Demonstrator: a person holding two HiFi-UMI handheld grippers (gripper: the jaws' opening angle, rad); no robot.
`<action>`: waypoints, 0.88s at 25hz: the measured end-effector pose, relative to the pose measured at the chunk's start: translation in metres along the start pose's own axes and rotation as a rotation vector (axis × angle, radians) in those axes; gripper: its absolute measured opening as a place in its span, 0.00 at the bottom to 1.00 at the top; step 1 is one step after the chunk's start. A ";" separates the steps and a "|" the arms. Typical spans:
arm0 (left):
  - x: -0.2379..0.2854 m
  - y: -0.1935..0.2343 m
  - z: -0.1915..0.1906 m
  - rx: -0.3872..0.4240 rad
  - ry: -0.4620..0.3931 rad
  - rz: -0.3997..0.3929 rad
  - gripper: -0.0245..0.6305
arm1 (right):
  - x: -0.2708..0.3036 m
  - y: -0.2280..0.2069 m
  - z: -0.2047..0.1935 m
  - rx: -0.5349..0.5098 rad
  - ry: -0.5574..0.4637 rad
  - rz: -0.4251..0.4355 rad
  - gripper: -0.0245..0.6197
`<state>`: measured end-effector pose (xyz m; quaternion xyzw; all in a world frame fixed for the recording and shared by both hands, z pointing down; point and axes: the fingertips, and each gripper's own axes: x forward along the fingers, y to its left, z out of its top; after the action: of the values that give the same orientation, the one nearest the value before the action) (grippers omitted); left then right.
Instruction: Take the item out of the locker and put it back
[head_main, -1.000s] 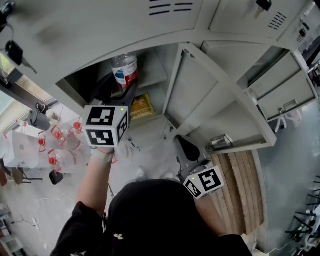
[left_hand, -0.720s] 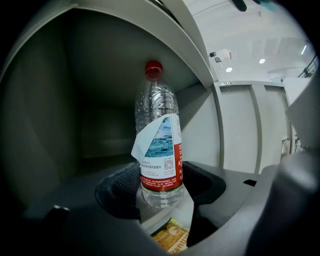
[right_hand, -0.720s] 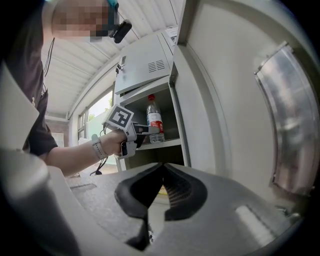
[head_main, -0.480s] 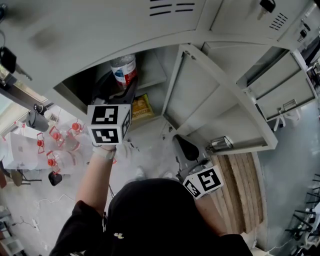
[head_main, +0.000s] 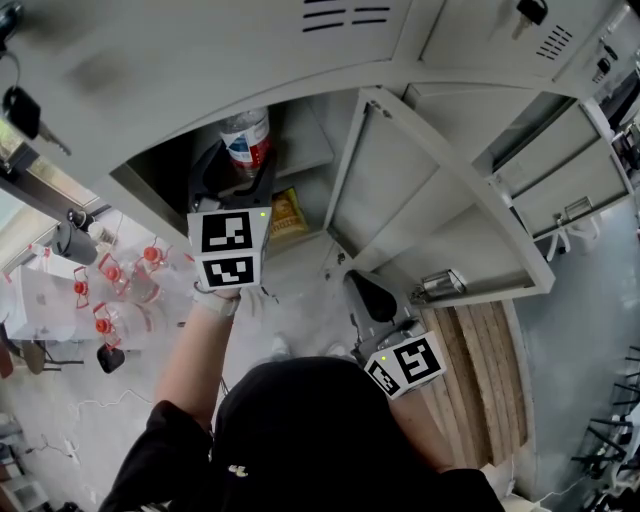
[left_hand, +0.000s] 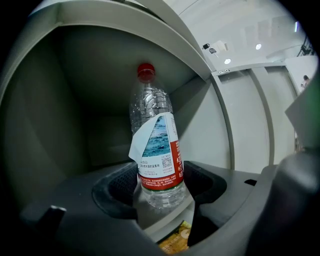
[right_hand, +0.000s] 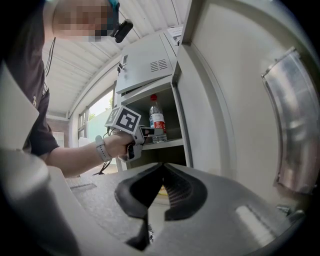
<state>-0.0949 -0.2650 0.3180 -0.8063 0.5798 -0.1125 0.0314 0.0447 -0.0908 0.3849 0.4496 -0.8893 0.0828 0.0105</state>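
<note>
A clear water bottle with a red cap and a blue-and-red label stands upright on the upper shelf of the open locker. My left gripper reaches in level and its jaws straddle the bottle's base. They have just been opening, and the pads sit close beside the bottle without squeezing it. From the head view the bottle shows above the left gripper. My right gripper is shut on nothing and hangs low by the locker door. It looks towards the bottle.
A yellow packet lies on the shelf below the bottle. The open door stands to the right of the compartment. Keys hang from a door at the far left. Several red-capped bottles sit on the floor at left, wooden planks at right.
The left gripper's marker cube has shifted a little to the right and rolled slightly. The bottle stays on the shelf. The right gripper has not moved.
</note>
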 end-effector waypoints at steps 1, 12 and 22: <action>-0.001 0.001 -0.001 -0.010 -0.001 0.002 0.49 | -0.001 0.000 0.000 0.001 0.000 -0.001 0.03; -0.015 0.012 -0.008 -0.024 -0.007 0.043 0.52 | -0.005 0.005 -0.003 -0.001 0.009 0.007 0.03; -0.040 -0.004 -0.017 -0.021 -0.023 0.031 0.51 | -0.005 0.012 -0.007 -0.001 0.017 0.032 0.03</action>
<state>-0.1072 -0.2252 0.3295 -0.7988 0.5929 -0.0966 0.0316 0.0375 -0.0787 0.3892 0.4347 -0.8963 0.0865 0.0168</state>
